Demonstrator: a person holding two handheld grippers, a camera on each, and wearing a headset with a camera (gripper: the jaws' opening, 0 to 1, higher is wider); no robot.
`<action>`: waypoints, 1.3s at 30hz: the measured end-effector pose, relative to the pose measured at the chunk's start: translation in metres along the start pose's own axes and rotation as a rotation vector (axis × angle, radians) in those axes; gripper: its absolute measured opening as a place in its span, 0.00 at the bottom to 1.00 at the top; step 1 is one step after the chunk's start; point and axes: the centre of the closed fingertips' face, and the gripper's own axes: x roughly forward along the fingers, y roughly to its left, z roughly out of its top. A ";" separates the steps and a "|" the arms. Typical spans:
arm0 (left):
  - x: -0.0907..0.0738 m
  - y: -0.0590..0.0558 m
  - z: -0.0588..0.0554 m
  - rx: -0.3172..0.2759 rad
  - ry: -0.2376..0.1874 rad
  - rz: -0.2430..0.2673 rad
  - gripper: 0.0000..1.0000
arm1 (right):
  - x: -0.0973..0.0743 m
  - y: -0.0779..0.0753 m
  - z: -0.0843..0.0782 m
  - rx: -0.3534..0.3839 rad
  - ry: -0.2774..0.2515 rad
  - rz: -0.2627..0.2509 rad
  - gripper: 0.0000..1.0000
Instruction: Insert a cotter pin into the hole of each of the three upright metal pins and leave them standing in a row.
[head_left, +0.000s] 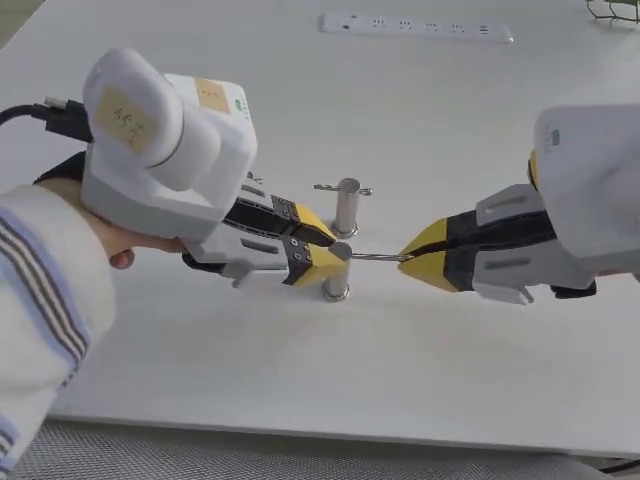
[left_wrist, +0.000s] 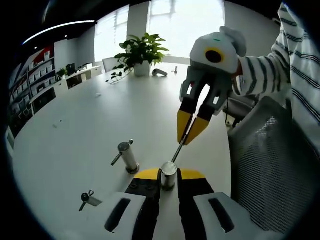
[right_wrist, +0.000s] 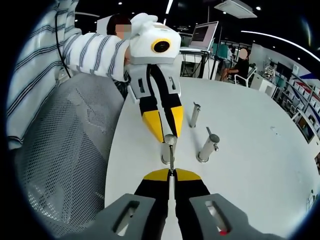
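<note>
An upright metal pin (head_left: 337, 272) (left_wrist: 169, 176) (right_wrist: 169, 149) stands near the table's front edge, and my left gripper (head_left: 330, 252) (left_wrist: 169, 174) (right_wrist: 167, 132) is shut on its top. My right gripper (head_left: 405, 257) (left_wrist: 187, 140) (right_wrist: 171, 173) is shut on a thin cotter pin (head_left: 375, 257) (left_wrist: 177, 150) (right_wrist: 171, 160), holding it level with its tip at the head of that pin. Just behind stands a second metal pin (head_left: 347, 207) (left_wrist: 127, 156) (right_wrist: 209, 145) with a cotter pin through its head. A third metal pin (right_wrist: 195, 114) (left_wrist: 85, 198) stands farther left, mostly hidden by the left gripper in the head view.
A white power strip (head_left: 415, 26) lies at the far side of the white table (head_left: 450, 120), and a wire basket (head_left: 612, 10) sits at the far right corner. A mesh chair (left_wrist: 265, 165) (right_wrist: 65, 150) is at the table's near edge. A potted plant (left_wrist: 140, 50) stands at the table's end.
</note>
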 end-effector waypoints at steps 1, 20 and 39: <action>0.000 0.000 0.000 0.000 0.000 0.000 0.09 | 0.001 0.000 0.000 0.001 -0.002 0.000 0.00; 0.001 0.000 0.000 -0.011 0.006 0.003 0.09 | 0.015 -0.001 0.003 0.031 -0.020 -0.006 0.00; 0.003 0.000 -0.001 -0.013 0.008 0.006 0.09 | 0.035 0.003 0.013 -0.022 -0.007 0.017 0.00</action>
